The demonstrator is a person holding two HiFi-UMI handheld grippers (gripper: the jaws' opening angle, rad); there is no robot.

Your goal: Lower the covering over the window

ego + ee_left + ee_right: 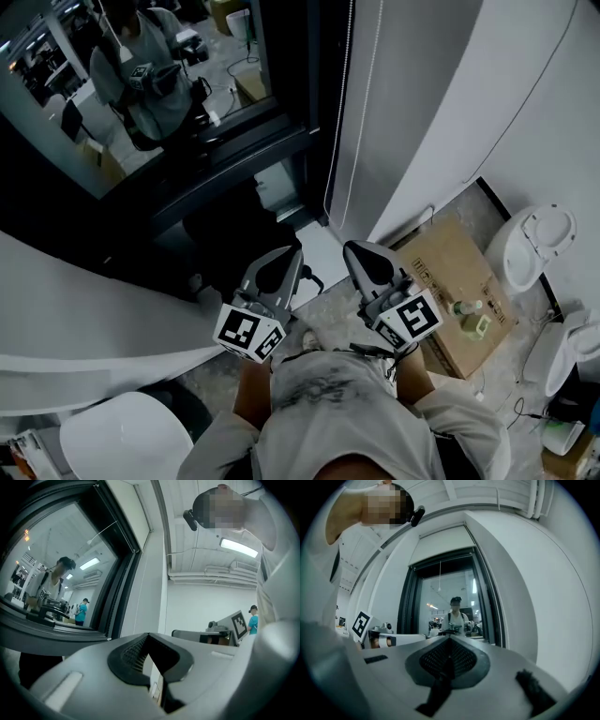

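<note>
The window (141, 103) has a dark frame, and its glass mirrors the person. A bead chain (338, 94) hangs down the frame's right side, also visible in the right gripper view as the bead chain (500, 620). A white blind panel (445, 543) sits at the window's top, with a thin cord (439, 576) hanging in front of the glass. My left gripper (281, 262) and right gripper (364, 255) are held side by side close to my body, below the window. Both are shut with nothing between the jaws. The left gripper (149, 637) points past the window frame (124, 588); the right gripper (450, 639) points at the window.
A cardboard box (441, 267) with small bottles on it lies on the floor at the right. White bins (539, 244) stand beyond it. A white chair seat (122, 436) is at the lower left. A white wall (441, 103) runs right of the window.
</note>
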